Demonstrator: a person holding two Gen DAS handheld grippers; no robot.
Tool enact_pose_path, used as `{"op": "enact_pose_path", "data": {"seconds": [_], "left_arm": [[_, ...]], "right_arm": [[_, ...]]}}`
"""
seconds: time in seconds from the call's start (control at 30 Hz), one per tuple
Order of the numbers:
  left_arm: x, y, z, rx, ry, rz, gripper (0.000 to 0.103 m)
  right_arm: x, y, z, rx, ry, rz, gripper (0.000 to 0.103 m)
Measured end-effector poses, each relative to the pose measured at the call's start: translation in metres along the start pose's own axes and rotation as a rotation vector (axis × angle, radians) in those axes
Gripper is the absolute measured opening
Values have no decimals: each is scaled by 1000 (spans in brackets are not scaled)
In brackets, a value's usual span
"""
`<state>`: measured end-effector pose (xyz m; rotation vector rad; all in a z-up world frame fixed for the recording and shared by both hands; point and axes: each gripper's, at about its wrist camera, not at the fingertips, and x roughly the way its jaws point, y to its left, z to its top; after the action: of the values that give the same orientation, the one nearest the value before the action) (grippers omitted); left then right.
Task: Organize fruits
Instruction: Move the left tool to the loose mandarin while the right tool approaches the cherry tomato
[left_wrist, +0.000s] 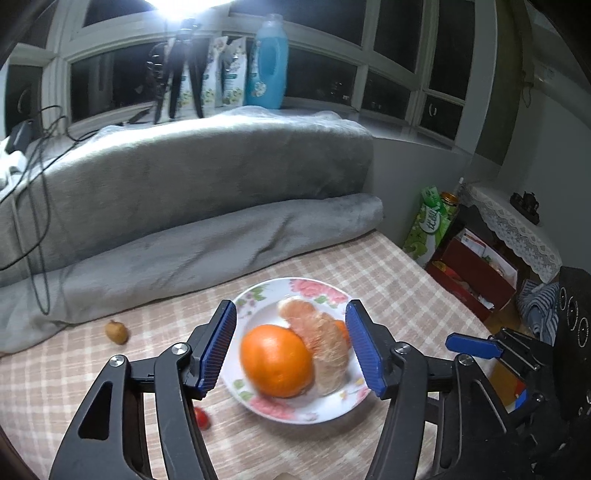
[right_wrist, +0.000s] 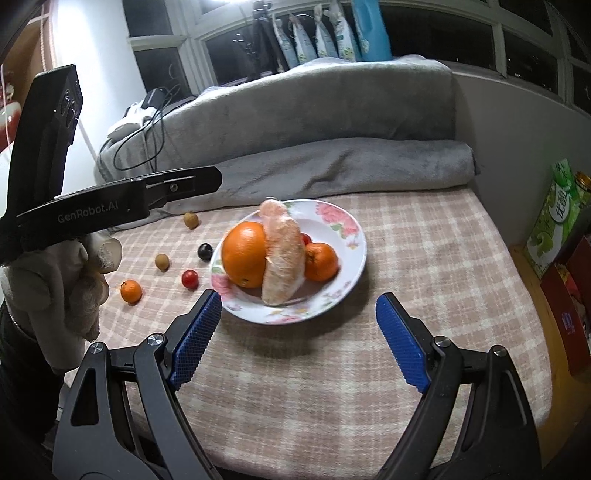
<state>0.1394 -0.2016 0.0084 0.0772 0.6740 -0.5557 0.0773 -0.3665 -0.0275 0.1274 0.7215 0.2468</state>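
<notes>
A floral plate (left_wrist: 295, 411) (right_wrist: 345, 221) on the checked tablecloth holds a large orange (left_wrist: 275, 360) (right_wrist: 243, 258), a peeled pomelo segment (left_wrist: 327, 347) (right_wrist: 282, 254), a mandarin (right_wrist: 321, 262) and a cherry tomato (right_wrist: 306, 239). My left gripper (left_wrist: 291, 305) hovers over the plate, open, its pads clear of the orange. My right gripper (right_wrist: 299, 297) stands open near the plate's front rim, empty. Loose to the plate's left lie a small mandarin (right_wrist: 131, 291), a cherry tomato (right_wrist: 190, 278) (left_wrist: 202, 417), a dark round fruit (right_wrist: 204, 252) and two brown fruits (right_wrist: 161, 261) (right_wrist: 191, 220).
A rolled grey blanket (left_wrist: 221, 236) (right_wrist: 332, 162) bounds the table's far side. Red boxes (left_wrist: 476, 273) and a green carton (right_wrist: 550, 225) stand past the right edge. A gloved hand (right_wrist: 74, 288) holds the left gripper's body at the left of the right wrist view.
</notes>
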Motion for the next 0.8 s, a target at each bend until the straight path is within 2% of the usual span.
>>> {"op": "enact_pose_path", "data": {"seconds": [0.43, 0.67, 0.8], "left_arm": [[-33, 64, -12, -75, -38, 106, 63], [-52, 105, -32, -120, -33, 175, 63], [-61, 130, -48, -156, -15, 182, 63]], "right_arm": [[9, 40, 12, -101, -30, 47, 88], [19, 61, 20, -157, -32, 92, 88], [28, 79, 21, -213, -12, 130, 88]]}}
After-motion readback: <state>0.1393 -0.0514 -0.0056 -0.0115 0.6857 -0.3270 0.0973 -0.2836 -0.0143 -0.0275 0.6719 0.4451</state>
